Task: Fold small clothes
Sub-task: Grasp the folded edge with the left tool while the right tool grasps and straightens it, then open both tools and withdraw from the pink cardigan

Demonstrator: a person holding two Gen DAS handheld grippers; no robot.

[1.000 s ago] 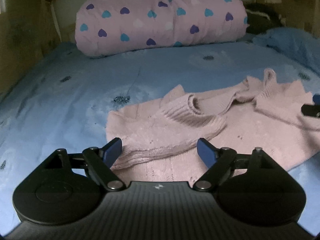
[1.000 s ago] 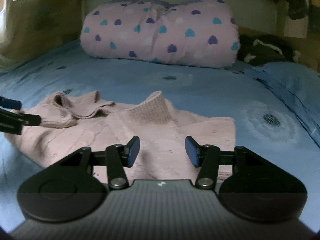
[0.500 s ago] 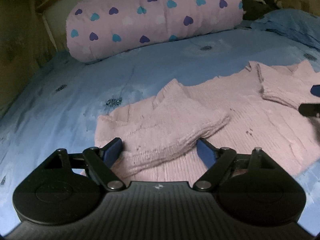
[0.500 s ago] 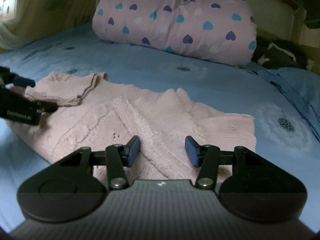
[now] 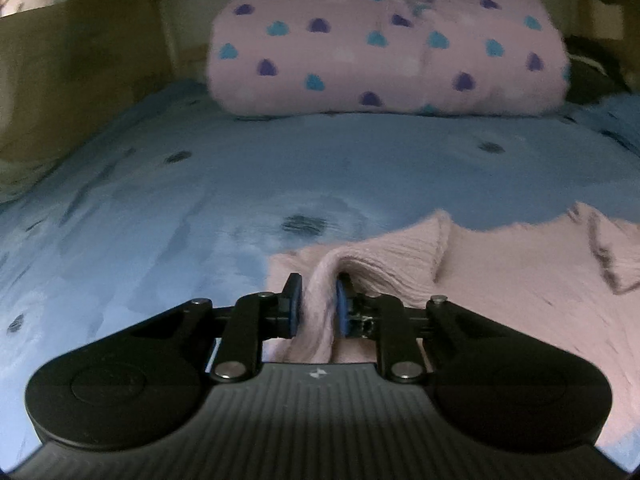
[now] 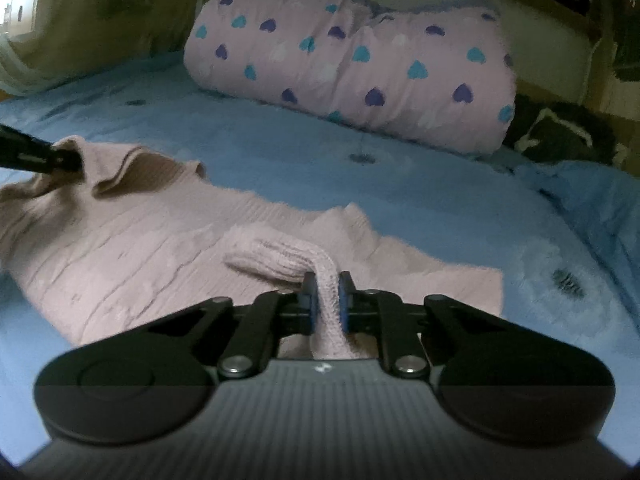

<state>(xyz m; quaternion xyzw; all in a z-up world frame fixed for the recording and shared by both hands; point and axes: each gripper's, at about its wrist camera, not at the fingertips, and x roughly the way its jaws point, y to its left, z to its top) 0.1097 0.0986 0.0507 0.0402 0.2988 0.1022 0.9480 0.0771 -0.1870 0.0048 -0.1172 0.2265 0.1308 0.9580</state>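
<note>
Left wrist view is showing the pink sweater [image 5: 500,280] lying on the blue bedsheet [image 5: 240,184], and the left gripper [image 5: 316,300] is closing on a raised fold of its near edge, the knit bunching between the pads. Right wrist view is showing the right gripper [image 6: 327,300] pinching a ribbed fold of the sweater [image 6: 140,248] tightly. Behind, a heart-print quilt roll [image 6: 360,68] is resting at the bed's head.
</note>
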